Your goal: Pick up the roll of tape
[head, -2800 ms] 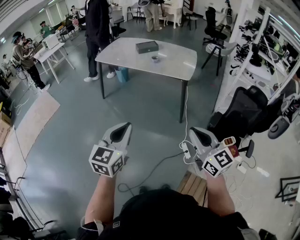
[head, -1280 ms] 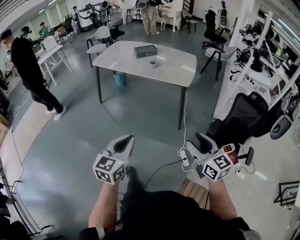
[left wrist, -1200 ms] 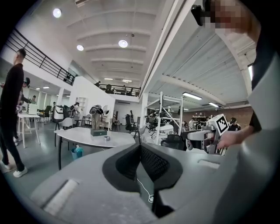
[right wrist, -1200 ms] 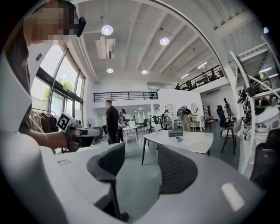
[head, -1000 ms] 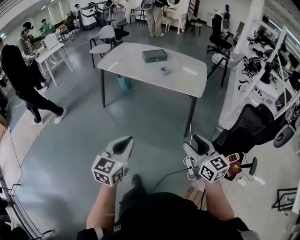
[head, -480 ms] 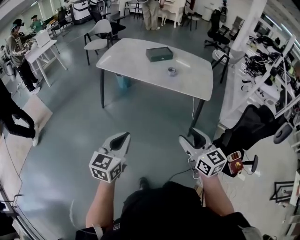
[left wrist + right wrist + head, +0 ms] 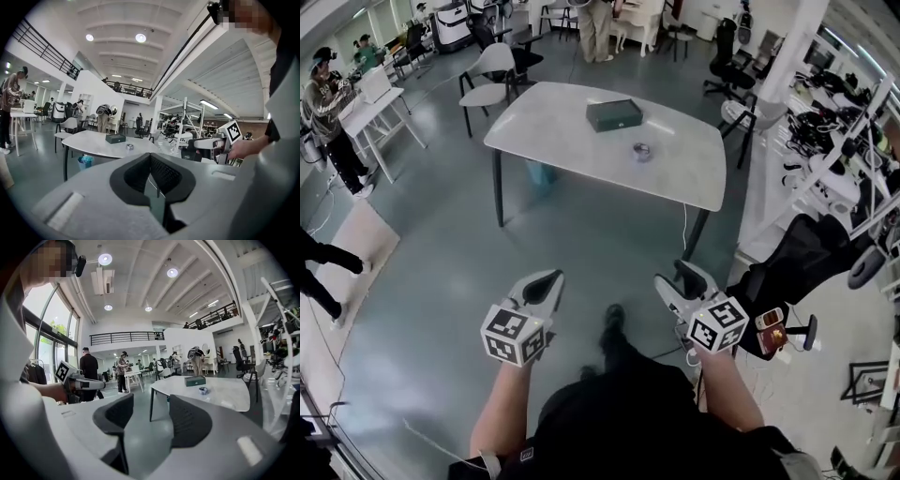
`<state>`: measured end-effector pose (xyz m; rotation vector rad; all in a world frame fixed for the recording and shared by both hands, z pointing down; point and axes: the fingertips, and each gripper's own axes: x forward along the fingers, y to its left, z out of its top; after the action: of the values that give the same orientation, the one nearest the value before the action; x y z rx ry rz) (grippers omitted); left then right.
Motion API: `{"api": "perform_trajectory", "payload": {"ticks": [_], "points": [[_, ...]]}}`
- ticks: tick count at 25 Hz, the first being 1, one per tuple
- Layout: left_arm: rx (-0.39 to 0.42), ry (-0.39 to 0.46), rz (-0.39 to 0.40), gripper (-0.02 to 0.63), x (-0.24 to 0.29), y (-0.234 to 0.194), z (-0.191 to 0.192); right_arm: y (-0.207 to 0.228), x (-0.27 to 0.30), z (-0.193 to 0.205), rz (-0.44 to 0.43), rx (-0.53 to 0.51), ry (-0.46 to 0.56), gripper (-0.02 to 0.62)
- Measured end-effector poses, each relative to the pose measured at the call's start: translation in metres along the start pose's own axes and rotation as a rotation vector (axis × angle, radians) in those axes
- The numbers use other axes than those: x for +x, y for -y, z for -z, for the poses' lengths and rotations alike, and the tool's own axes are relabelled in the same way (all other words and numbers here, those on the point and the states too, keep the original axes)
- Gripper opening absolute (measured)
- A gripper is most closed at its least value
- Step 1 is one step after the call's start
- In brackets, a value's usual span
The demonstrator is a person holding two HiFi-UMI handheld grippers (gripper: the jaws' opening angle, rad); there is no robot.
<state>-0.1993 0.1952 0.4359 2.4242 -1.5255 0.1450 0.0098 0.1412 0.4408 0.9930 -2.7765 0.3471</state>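
The roll of tape (image 7: 643,151) is a small grey ring lying on a white table (image 7: 562,141), next to a dark box (image 7: 614,114). It is some way off across the floor. The left gripper view shows the tape (image 7: 130,146) and the box (image 7: 115,138) far ahead, and so does the right gripper view, where the tape (image 7: 203,390) lies beside the box (image 7: 194,380). My left gripper (image 7: 547,278) is held out at waist height, its pads meeting, nothing in it. My right gripper (image 7: 677,275) is alongside, open and empty.
A black office chair (image 7: 797,258) and cluttered shelving stand at the right. A blue bin (image 7: 538,174) is under the table, and grey chairs (image 7: 492,70) stand behind it. People stand by a small white table (image 7: 370,94) at the left. A cable lies on the floor near my feet.
I have walked closer to the white table. A person in black crossed the floor and left at the left edge. Both grippers stay held out in front.
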Motion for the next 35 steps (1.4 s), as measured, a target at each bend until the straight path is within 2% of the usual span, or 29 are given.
{"api": "perform_trajectory", "payload": {"ticks": [5,9,16,22,28,32,35], "points": [[-0.003,-0.021,-0.011,0.011,0.052,-0.038,-0.01,0.043,0.057,-0.008,-0.02,0.021,0.001,0.232],[-0.009,-0.04,-0.029,0.011,0.116,-0.071,-0.032,0.101,0.106,-0.026,-0.036,0.041,-0.002,0.232],[-0.014,-0.088,-0.015,0.011,0.238,-0.128,-0.06,0.201,0.187,-0.052,-0.039,0.059,-0.014,0.232],[-0.029,-0.123,0.0,0.011,0.322,-0.152,-0.069,0.274,0.223,-0.069,-0.042,0.069,-0.023,0.233],[-0.035,-0.116,0.065,0.011,0.381,-0.183,-0.085,0.308,0.267,-0.082,-0.026,0.077,-0.052,0.233],[-0.011,-0.089,0.115,0.011,0.418,-0.23,-0.104,0.325,0.322,-0.089,-0.001,0.066,-0.098,0.232],[0.033,-0.08,0.141,0.011,0.444,-0.281,-0.123,0.337,0.372,-0.098,0.04,0.057,-0.131,0.232]]}}
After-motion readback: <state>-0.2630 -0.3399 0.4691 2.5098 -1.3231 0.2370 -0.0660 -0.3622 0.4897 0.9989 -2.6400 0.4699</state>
